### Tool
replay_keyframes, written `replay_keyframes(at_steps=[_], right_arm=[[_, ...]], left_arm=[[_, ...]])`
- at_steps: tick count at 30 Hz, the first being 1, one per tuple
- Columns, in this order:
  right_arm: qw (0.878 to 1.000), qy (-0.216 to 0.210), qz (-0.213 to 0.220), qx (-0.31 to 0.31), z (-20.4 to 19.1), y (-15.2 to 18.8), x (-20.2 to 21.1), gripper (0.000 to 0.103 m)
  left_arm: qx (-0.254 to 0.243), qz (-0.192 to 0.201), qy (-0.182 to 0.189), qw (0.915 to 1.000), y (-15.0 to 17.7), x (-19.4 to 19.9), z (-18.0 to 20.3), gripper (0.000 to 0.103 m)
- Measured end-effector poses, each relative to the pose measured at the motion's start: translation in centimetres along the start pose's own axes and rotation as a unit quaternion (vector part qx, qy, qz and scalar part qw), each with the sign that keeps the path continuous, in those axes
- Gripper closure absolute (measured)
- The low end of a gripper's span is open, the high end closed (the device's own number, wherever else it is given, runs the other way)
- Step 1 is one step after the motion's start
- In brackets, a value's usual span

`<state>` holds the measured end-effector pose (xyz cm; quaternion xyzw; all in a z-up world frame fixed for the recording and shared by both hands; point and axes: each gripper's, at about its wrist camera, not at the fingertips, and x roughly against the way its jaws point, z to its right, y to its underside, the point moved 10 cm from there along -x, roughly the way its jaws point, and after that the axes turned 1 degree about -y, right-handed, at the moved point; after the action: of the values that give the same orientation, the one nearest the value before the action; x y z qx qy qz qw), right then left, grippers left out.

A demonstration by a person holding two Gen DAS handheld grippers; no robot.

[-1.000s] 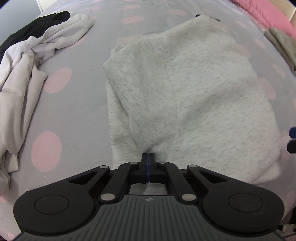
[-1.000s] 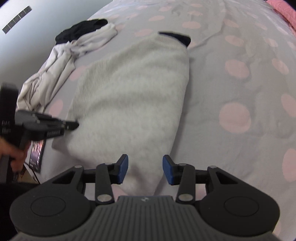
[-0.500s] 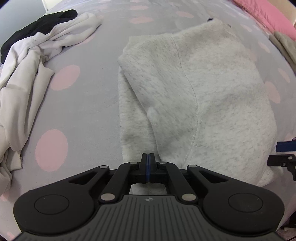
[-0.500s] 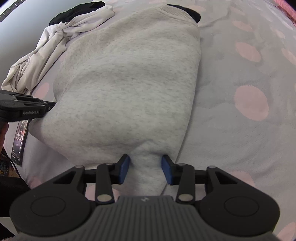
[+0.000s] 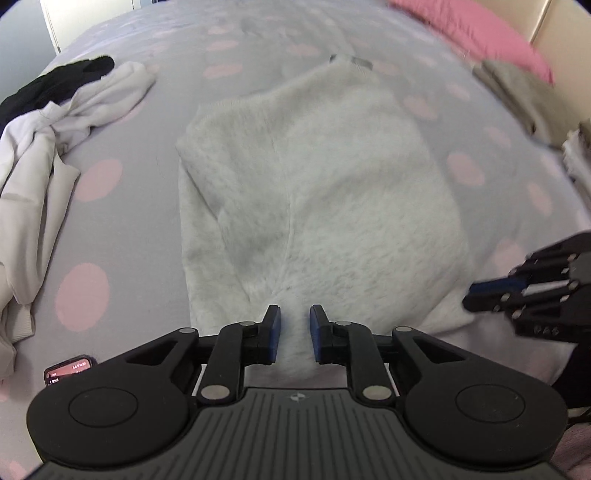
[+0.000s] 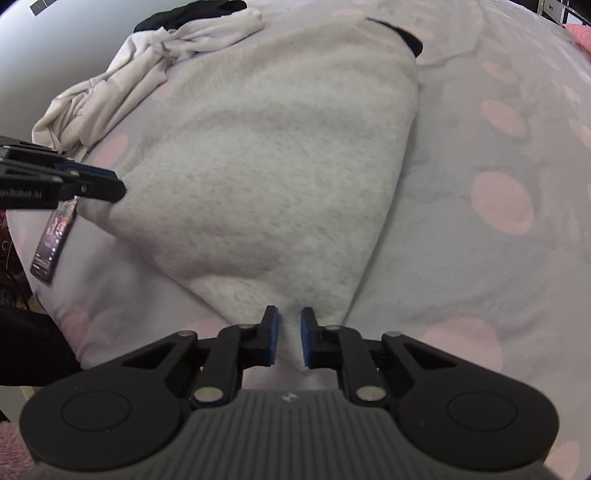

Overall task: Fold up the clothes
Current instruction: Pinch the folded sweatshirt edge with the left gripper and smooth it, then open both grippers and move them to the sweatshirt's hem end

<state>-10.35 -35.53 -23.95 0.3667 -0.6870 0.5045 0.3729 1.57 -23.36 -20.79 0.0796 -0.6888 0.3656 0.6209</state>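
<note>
Left tongs (image 5: pixel 294 334) are opening over the grey sweatshirt (image 5: pixel 332 192) hem; right tongs (image 6: pixel 289 338) are closing on its corner. Pinch both layers evenly before lifting.

A bed (image 5: pixel 155 229) is covered by a grey sheet (image 6: pixel 461 258) printed with pale pink dots, lightly creased toward the far side. A pink pillow (image 5: pixel 476 29) is seen at the far right edge, backed by a cream headboard or wall panel (image 5: pixel 554 22). A pale wall (image 6: pixel 55 48) is visible at the left, with a white door or cabinet edge (image 5: pixel 85 14) beyond the bed. Lighting is soft and even.
</note>
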Motion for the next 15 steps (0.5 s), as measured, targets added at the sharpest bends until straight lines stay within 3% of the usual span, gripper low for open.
replay_keyframes(at_steps=[8, 12, 15], right_arm=[[0.999, -0.021, -0.008, -0.023, 0.9, 0.0, -1.2, 0.091], [1.0, -0.022, -0.011, -0.017, 0.6, -0.5, -0.5, 0.091], [0.999, -0.029, 0.0, -0.016, 0.4, -1.2, 1.5, 0.086]], left_arm=[[-0.022, -0.017, -0.031, 0.9991, 0.8, -3.4, 0.1, 0.088], [-0.022, -0.02, -0.029, 0.9991, 0.4, -2.3, 0.1, 0.088], [-0.018, -0.006, -0.019, 0.9996, -0.4, 0.0, 0.0, 0.088]])
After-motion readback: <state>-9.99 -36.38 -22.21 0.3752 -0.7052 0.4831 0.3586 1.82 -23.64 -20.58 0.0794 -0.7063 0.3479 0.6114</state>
